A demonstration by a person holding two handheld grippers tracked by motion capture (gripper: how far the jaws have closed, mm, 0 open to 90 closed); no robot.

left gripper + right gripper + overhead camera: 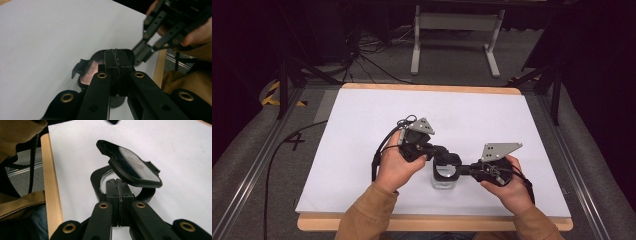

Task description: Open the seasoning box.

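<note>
High view: clear jar (444, 179) upright near the table's (362, 150) front edge, between my hands. Left gripper (443, 152) and right gripper (460, 169) meet at its black collar.

Left gripper view: my jaws pressed together on the collar's (110, 101) rim.

Right gripper view: jaws clamped on the collar (96, 183); hinged lid (130, 166) tilted open.

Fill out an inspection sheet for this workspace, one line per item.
Surface: white sheet covering a wooden table; the bare part looks clean.
Job's things: a clear container with a black collar and a hinged black lid, standing near the front edge; lid raised and tilted.
Clutter: nothing seen.
Grippers: left gripper looks shut on the container's rim; right gripper looks shut on the collar from the other side.
Cables: one black cable trails from the left gripper; more cables lie on the floor behind.
Surroundings: grey carpet, a white frame stand, dark curtains, metal rails beside the table.
</note>
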